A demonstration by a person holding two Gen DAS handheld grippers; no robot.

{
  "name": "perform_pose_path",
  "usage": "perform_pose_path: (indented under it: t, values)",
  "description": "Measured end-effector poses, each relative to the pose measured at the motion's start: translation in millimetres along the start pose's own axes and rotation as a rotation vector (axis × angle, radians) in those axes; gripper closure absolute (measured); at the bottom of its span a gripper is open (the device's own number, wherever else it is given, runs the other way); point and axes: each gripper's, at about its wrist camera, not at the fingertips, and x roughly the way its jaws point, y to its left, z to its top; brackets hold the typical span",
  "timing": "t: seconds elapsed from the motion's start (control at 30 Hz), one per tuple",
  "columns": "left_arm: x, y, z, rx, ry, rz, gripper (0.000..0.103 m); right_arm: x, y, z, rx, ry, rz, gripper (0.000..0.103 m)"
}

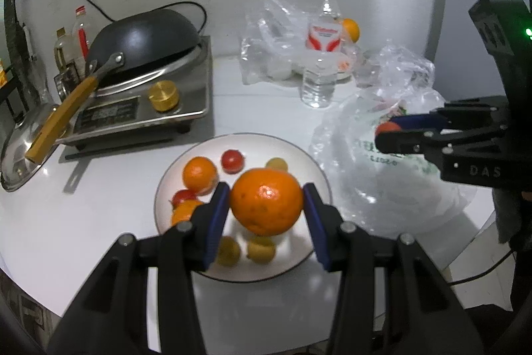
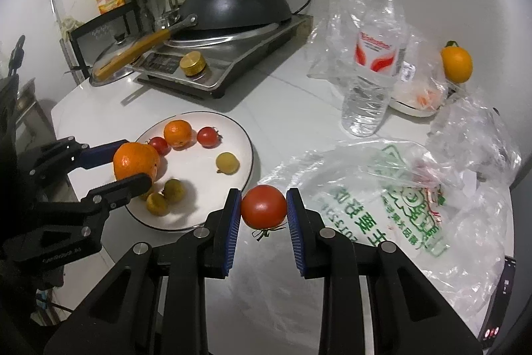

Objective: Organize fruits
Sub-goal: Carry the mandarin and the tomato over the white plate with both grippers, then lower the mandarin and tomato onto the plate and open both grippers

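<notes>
Two fruits are in the air at once. On the left, the left gripper (image 1: 266, 200) has its blue pads pressed against both sides of a large orange (image 1: 266, 201), held above the white plate (image 1: 309, 162), over the plate's 6 o'clock half. Below it lie a smaller orange (image 1: 200, 173), small tomatoes and yellowish fruits. To the right, the right gripper (image 2: 263, 211) is closed narrowly on a tomato (image 2: 263, 206), hanging over the table between the plate's 3 o'clock rim and the printed plastic bag (image 2: 365, 188).

If the orange is let go from this height, it could land on the fruits beneath and knock one over the shallow rim. Squeezed harder, the tomato might split; its smooth skin could also slip between the pads.
</notes>
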Motion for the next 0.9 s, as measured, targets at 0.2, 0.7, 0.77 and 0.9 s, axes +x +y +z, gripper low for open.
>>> perform_pose_path:
  t: [0.2, 0.7, 0.77, 0.9]
  values:
    - [8, 12, 0, -0.002, 0.005, 0.002, 0.057, 13, 12, 6, -0.013, 0.014, 0.012, 0.073]
    - [49, 25, 4, -0.007, 0.068, 0.0, 0.057, 53, 28, 13, -0.028, 0.066, 0.068, 0.073]
    - [56, 26, 4, -0.007, 0.084, -0.001, 0.057, 59, 29, 13, -0.029, 0.074, 0.079, 0.073]
    - [63, 26, 5, -0.004, 0.096, -0.002, 0.057, 71, 30, 15, -0.031, 0.086, 0.097, 0.073]
